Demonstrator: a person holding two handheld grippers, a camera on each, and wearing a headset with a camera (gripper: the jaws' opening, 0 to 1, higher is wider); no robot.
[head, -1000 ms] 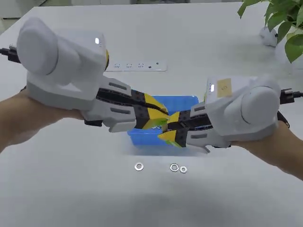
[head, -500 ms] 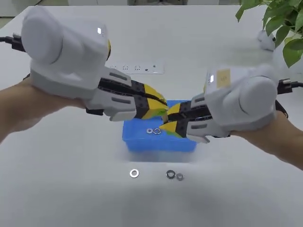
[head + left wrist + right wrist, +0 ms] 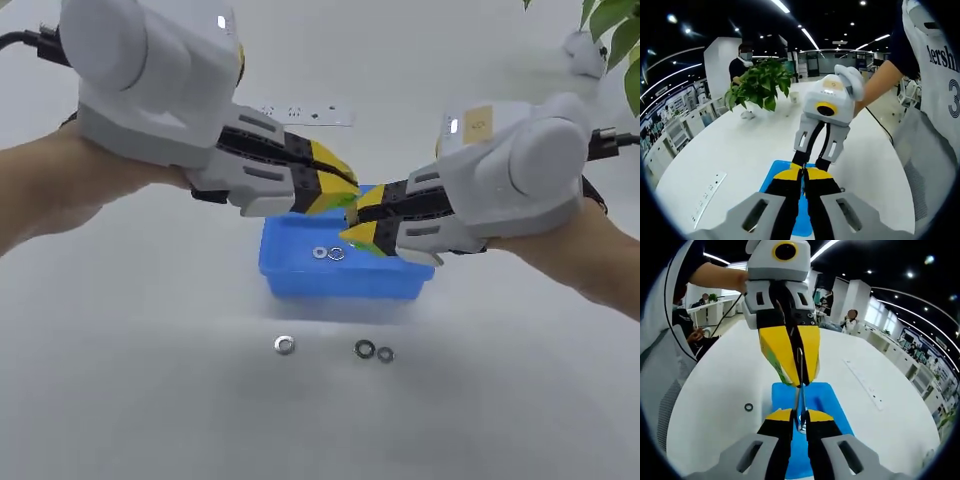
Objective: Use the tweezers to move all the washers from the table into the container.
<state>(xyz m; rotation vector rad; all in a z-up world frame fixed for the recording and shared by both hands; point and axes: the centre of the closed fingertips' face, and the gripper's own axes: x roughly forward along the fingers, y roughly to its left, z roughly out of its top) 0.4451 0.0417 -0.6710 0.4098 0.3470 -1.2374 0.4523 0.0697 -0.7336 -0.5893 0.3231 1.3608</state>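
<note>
The two grippers meet nose to nose above the blue container (image 3: 300, 282), and I take it that is on purpose: the tweezers (image 3: 800, 395) are a thin metal strip, too slight for one pair of jaws to steer well. With the tips hanging over the tray, anything let go would fall inside it, not onto the table.

The left gripper (image 3: 345, 192) comes in from the left and a little higher. Its yellow jaws are pressed together, and in the right gripper view they pinch the far end of the strip. The right gripper (image 3: 352, 232) comes in from the right and lower, its jaws likewise drawn in tight on the near end. Neither pair shows any real gap. I cannot tell whether the tweezers carry a washer at this moment, since the grippers hide their tips.

Two washers (image 3: 328, 254) already lie on the container floor, near its left side. Three more washers (image 3: 285, 345) rest on the white table on the near side of the container, one to the left on its own and two just beside each other to the right. By my reckoning the job is under half done.
</note>
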